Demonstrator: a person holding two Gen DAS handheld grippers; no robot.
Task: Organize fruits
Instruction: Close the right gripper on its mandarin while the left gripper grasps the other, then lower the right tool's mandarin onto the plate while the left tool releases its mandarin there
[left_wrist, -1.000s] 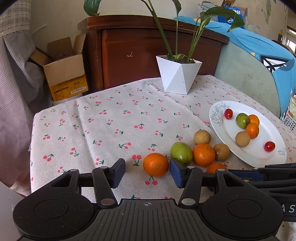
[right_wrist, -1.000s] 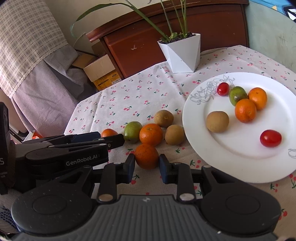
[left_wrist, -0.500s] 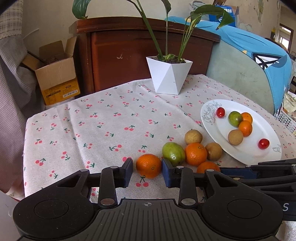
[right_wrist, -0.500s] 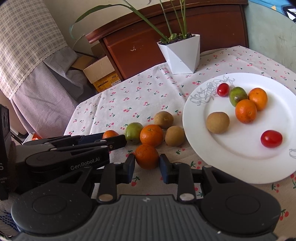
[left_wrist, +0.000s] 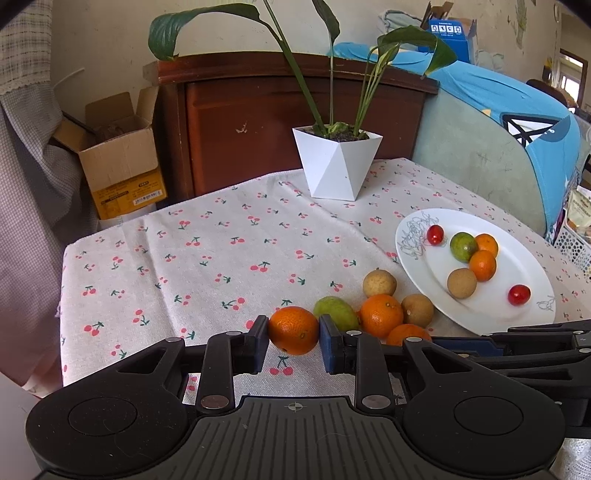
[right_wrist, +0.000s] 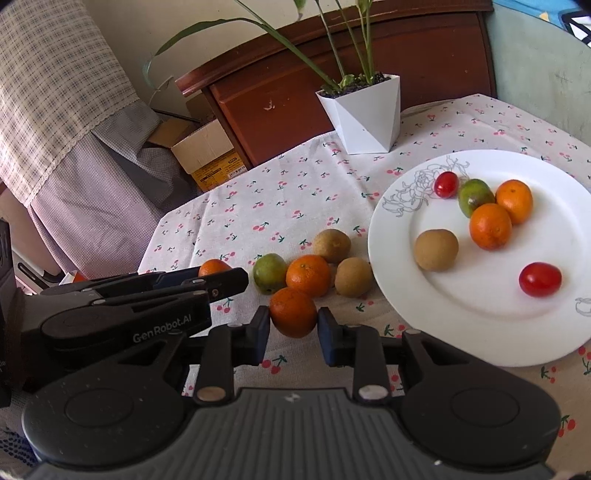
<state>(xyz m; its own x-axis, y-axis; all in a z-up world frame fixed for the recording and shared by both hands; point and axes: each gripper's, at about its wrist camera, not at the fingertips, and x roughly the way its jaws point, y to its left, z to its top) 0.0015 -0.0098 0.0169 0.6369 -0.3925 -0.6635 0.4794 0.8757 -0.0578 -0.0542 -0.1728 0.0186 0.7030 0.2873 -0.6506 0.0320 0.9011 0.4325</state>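
I see the worktop (left_wrist: 221, 258) under its cherry-print cloth, and the white plate (right_wrist: 480, 332) on it holding six fruits. Just left of the plate lies a cluster of loose fruit. My left tongs (left_wrist: 293, 338) have just closed on the orange farthest from the plate (left_wrist: 293, 329); my right tongs (right_wrist: 293, 328) grip another orange (right_wrist: 293, 312) nearer it.

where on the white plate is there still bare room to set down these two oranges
The white plate is bare along its near rim and in the middle, between the brown fruit and the near cherry tomato. Its far side is crowded: tomato, green fruit and two oranges huddle together.
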